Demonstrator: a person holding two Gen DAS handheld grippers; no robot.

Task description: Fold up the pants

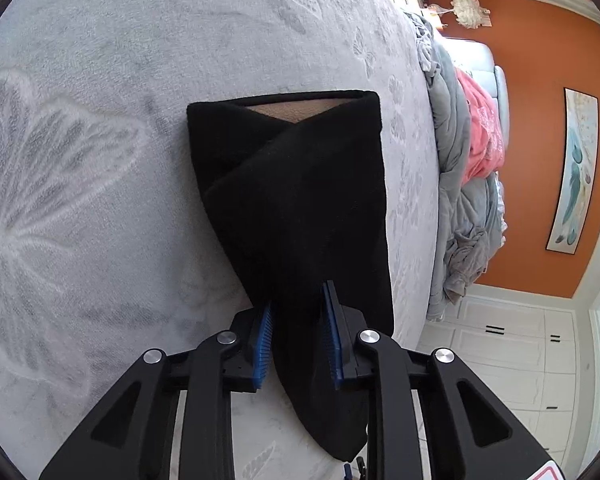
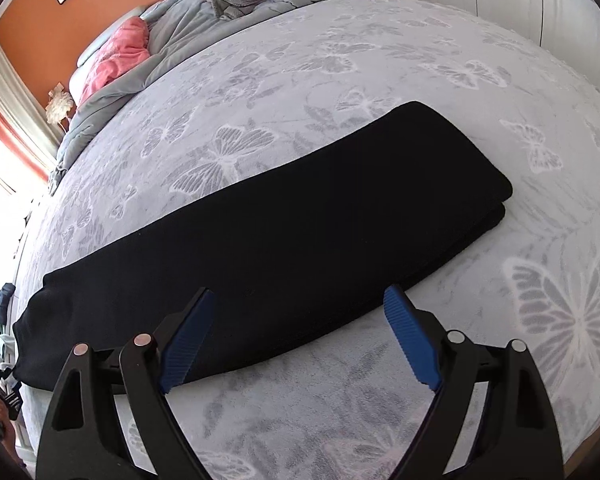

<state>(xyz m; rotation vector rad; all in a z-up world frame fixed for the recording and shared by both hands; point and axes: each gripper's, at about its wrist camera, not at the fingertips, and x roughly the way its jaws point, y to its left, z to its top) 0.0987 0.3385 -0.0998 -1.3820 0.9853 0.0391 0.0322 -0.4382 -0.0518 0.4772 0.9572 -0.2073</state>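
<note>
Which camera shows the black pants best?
The right wrist view: the pants lie full length across the bedspread. The left wrist view shows only one end, foreshortened, pinched in the left gripper.

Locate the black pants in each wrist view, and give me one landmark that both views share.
Left wrist view: the black pants fill the centre, their near end pinched in the left hand-held gripper.
Right wrist view: the pants lie as a long band across the middle, beyond the open right hand-held gripper.
Shared landmark: the pink blanket by the orange wall.
</note>
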